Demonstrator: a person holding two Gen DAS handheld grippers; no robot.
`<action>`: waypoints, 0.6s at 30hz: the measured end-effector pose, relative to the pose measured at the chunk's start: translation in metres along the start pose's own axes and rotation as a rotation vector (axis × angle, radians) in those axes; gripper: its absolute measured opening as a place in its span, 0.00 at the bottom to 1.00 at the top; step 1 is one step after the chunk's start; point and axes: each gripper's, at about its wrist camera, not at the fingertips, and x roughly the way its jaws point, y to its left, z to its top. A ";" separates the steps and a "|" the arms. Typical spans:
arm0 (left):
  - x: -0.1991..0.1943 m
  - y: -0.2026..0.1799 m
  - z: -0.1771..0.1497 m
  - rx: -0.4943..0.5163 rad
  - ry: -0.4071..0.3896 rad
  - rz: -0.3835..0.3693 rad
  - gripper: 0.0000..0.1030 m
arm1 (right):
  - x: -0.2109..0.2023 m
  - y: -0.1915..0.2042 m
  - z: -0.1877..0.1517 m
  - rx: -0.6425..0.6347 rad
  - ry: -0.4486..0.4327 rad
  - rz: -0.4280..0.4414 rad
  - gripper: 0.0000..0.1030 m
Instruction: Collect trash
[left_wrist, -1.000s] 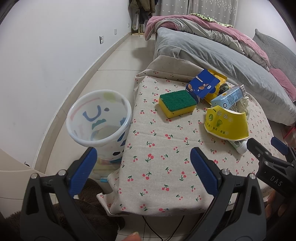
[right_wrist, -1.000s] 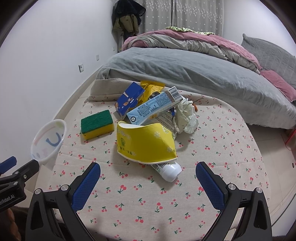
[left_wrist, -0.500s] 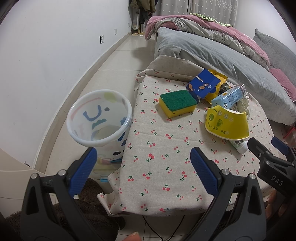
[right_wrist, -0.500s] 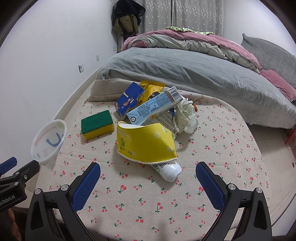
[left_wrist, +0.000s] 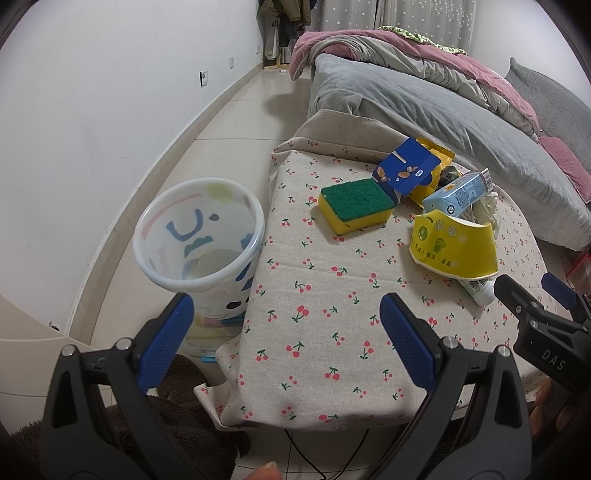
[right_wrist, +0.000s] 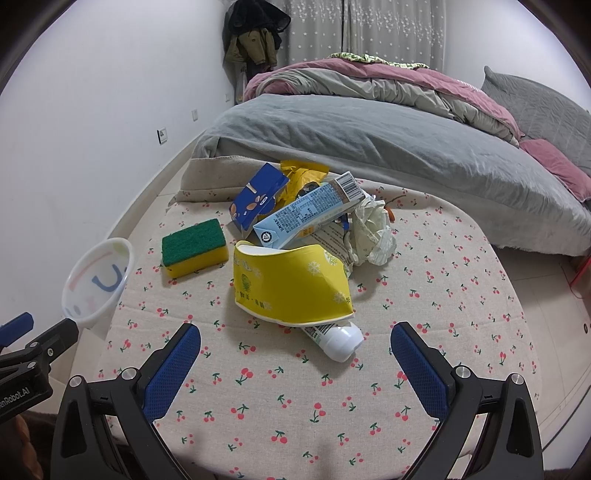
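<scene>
A pile of trash lies on the cherry-print table (right_wrist: 461, 288): a squashed yellow paper cup (right_wrist: 288, 284) (left_wrist: 452, 249), a white tube (right_wrist: 338, 341) under it, a light blue carton (right_wrist: 306, 216), a dark blue box (right_wrist: 258, 199) (left_wrist: 406, 171), a yellow wrapper (right_wrist: 301, 177) and crumpled paper (right_wrist: 371, 236). A white plastic bin (left_wrist: 199, 243) (right_wrist: 98, 284) stands on the floor left of the table. My left gripper (left_wrist: 286, 343) is open and empty near the table's front left edge. My right gripper (right_wrist: 295, 363) is open and empty, just short of the tube.
A green and yellow sponge (left_wrist: 354, 205) (right_wrist: 194, 247) lies on the table left of the pile. A bed with a grey cover (right_wrist: 388, 136) stands behind the table. A white wall (left_wrist: 92, 110) runs along the left. A dark rug (left_wrist: 192, 413) lies below the table front.
</scene>
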 end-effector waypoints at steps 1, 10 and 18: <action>0.000 0.000 0.000 0.000 0.000 0.000 0.97 | 0.000 0.000 0.000 0.000 0.000 0.001 1.00; 0.000 0.001 0.000 -0.001 0.001 0.000 0.97 | 0.000 0.000 0.000 0.002 0.000 0.002 1.00; 0.000 0.001 0.003 0.002 0.008 -0.018 0.97 | -0.001 0.000 0.000 0.006 0.000 0.001 1.00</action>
